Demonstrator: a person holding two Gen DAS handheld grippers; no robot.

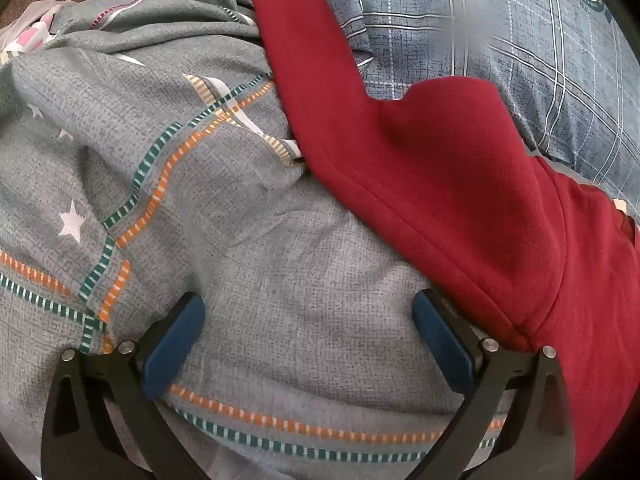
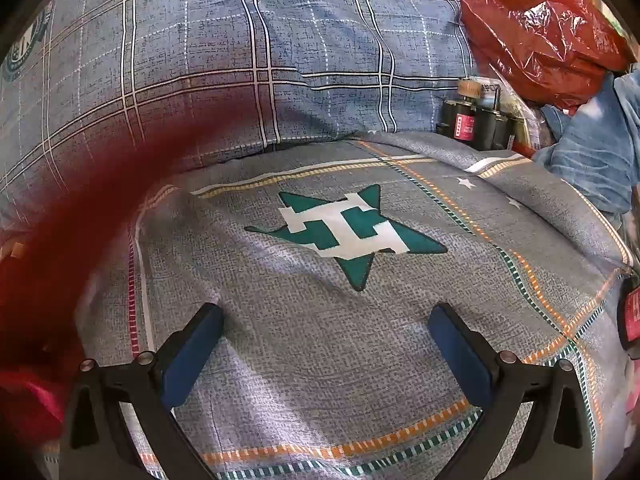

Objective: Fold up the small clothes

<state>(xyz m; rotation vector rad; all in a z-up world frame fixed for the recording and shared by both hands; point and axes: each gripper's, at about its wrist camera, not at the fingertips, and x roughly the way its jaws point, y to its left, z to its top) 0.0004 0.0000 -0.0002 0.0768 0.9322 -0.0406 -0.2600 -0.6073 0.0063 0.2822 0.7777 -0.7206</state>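
Note:
A dark red fleece garment point(image 1: 460, 184) lies on the grey patterned bed cover point(image 1: 240, 200), one narrow part stretching up toward the pillow. My left gripper point(image 1: 308, 320) is open and empty over the grey cover, its right finger point(image 1: 444, 344) right beside the garment's hem. In the right wrist view the same red garment point(image 2: 80, 208) shows as a blurred mass very near the lens at the left. My right gripper point(image 2: 326, 336) is open and empty above the cover, just below a green star print point(image 2: 348, 232).
A blue plaid pillow point(image 2: 280, 60) lies at the back, also in the left wrist view point(image 1: 500, 32). A red plastic bag point(image 2: 540, 28), dark bottles point(image 2: 472, 120) and blue denim cloth point(image 2: 592, 160) crowd the right side. A pink-white cloth point(image 1: 28, 36) lies far left.

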